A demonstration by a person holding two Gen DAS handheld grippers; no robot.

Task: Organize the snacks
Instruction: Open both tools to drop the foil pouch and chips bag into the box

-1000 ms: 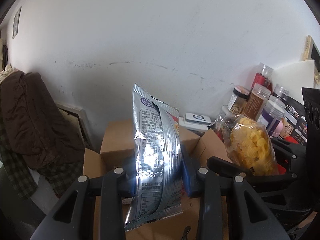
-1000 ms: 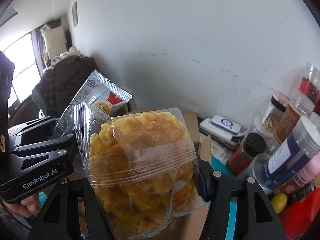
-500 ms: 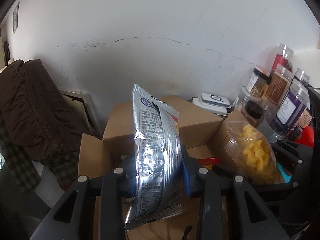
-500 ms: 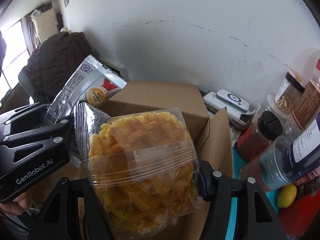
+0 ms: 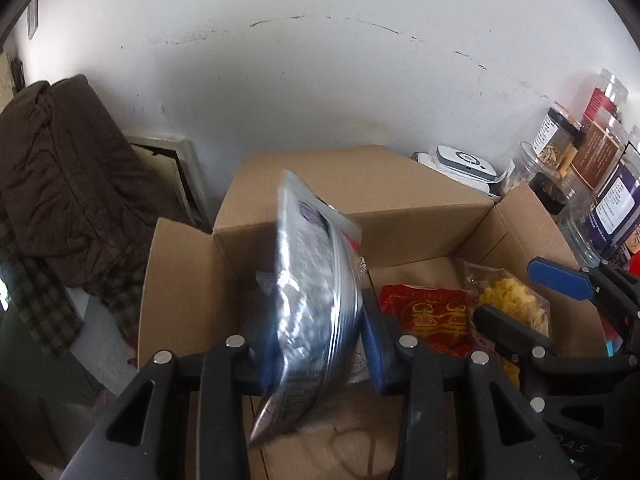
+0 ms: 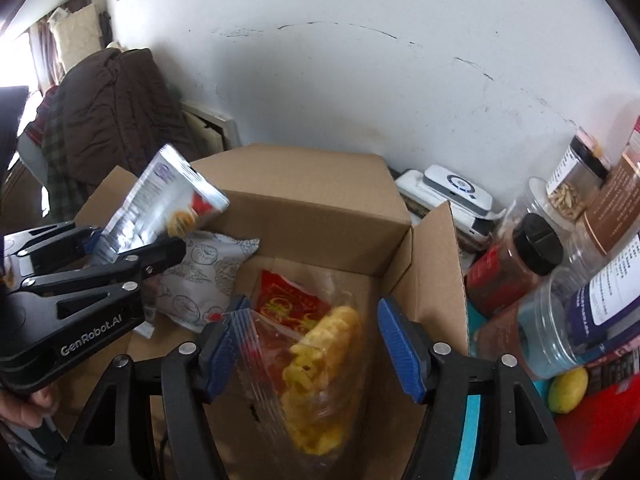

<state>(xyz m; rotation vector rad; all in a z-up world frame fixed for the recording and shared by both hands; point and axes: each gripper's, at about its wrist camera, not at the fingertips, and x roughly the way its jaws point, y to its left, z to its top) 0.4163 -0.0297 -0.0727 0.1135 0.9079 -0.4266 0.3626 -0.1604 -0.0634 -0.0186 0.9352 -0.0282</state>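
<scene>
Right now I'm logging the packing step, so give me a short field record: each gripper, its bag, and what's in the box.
left gripper: shut on silver foil bag, held above the box
right gripper: open, its pads apart
clear bag of yellow chips: blurred between the open pads, over the box
cardboard box: flaps open
in box: red packet, grey printed pouch
beside box: jars

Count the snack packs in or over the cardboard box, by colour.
Silver foil bag: 1
Clear bag of yellow chips: 1
Red packet: 1
Grey patterned pouch: 1
Total: 4
</scene>
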